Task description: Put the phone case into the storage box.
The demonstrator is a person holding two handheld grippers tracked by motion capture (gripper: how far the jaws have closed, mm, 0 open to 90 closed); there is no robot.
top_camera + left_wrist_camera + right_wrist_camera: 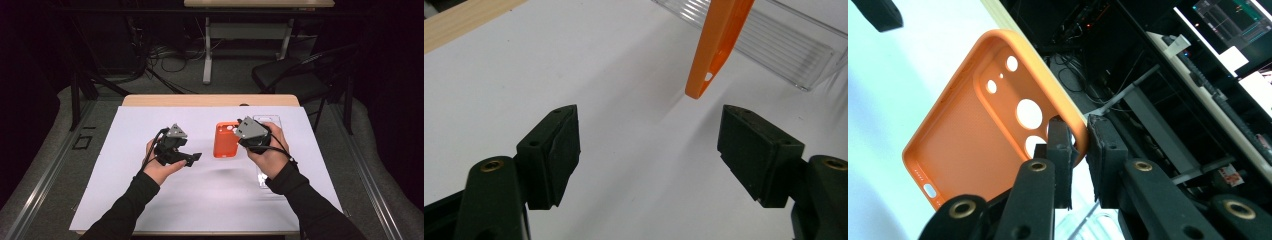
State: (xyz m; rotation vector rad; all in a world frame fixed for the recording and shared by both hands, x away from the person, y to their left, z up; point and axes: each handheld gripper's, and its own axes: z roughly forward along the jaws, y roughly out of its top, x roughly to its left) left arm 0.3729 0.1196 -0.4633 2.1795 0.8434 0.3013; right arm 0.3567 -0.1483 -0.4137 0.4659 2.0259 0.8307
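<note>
An orange phone case [226,140] with camera cut-outs is held just above the white sheet. My right gripper [241,140] is shut on its long edge near the cut-outs. In the right gripper view the pads [1060,150] pinch the rim of the case [973,135], whose hollow inside faces the camera. My left gripper [192,159] is to the left of the case, open, with nothing between its jaws. In the left gripper view the case [716,45] hangs edge-on ahead of the open gripper [649,135], apart from both fingers.
A clear plastic box [267,120] lies on the sheet behind and under the right hand, ribbed in the left gripper view [784,45]. The white sheet [150,190] covers most of the wooden table [210,100]. A chair [300,75] stands beyond the table.
</note>
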